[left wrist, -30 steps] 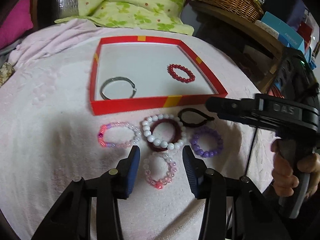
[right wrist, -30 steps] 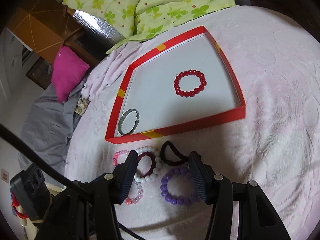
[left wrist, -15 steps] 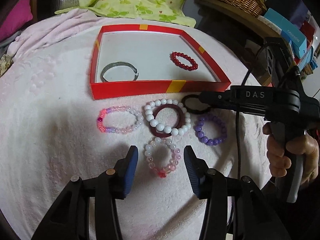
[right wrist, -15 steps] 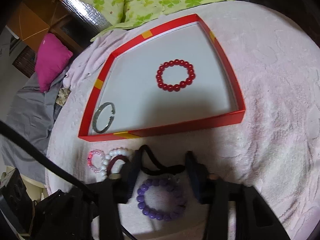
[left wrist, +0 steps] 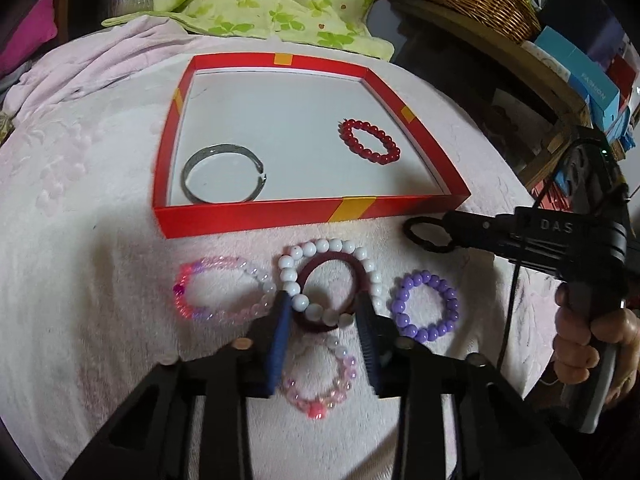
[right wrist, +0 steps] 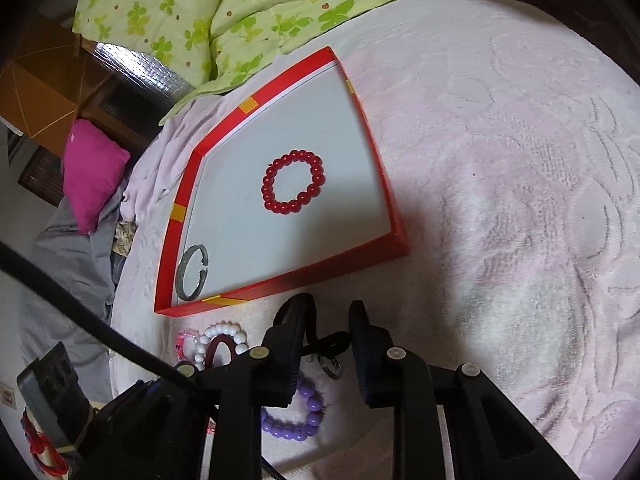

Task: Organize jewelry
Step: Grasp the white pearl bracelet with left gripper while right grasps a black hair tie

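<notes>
Closing both claws at once, I am on the pick-up step for the loose pieces that lie on the pink blanket (left wrist: 80,240) over the bed. Nearest me, the left claw (left wrist: 324,312) is narrowing around the near arc of the white bead bracelet (left wrist: 320,248) and the dark red ring (left wrist: 332,280) nested inside it; whether the pads press yet I cannot tell. The pale pink bracelet (left wrist: 320,384) sits between its arms. Just beside lie the pink bracelet (left wrist: 216,292) and the purple bracelet (left wrist: 426,308), both untouched. The right claw (right wrist: 328,316) is closing with the black hair tie (left wrist: 428,234) between its pads, not clearly pinched. Beyond, the red tray (left wrist: 256,218) already holds the silver bangle (left wrist: 222,178) and the red bead bracelet (left wrist: 370,142). Next, I judge, both should finish clamping, lift clear of the front wall, and release over bare tray floor.
</notes>
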`<state>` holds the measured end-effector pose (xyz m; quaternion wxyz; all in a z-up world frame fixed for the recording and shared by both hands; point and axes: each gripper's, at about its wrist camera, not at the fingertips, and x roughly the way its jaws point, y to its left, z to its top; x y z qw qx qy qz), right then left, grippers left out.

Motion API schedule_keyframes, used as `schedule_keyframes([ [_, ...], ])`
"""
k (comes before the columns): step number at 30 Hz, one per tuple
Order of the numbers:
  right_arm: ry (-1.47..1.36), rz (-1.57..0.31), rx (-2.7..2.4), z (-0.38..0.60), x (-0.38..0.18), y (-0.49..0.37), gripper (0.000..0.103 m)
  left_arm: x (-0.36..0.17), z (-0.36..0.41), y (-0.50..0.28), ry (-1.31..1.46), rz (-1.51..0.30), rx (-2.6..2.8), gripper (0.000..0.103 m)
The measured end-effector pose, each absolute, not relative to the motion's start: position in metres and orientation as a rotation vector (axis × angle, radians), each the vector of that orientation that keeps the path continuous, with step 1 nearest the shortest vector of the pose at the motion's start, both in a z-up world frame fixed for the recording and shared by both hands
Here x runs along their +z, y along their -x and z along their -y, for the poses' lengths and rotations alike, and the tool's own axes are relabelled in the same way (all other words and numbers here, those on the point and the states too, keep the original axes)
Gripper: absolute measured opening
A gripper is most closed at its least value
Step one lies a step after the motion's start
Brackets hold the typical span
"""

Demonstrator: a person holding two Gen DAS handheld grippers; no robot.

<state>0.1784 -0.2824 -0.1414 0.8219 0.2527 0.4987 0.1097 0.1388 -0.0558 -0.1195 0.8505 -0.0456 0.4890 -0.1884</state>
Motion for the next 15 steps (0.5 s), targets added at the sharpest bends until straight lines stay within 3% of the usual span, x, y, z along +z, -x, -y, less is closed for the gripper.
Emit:
schedule_keyframes([
  [5,-0.546,-1.074,0.223,0.286,-0.145,-0.177,0.024,-0.121,0.06,-0.144,0.081,-1.022,-0.392,0.012],
  [8,-0.547,-1.082,0.22,0.287,-0.147,-0.177,0.024,-0.118,0.064,-0.14,0.069,-1.007,-0.411,0.008],
  [15,-0.538,-1.085,0.222,0.281,-0.149,-0.178,0.024,-0.112,0.074,-0.123,-0.001,-0.965,-0.453,0.008],
])
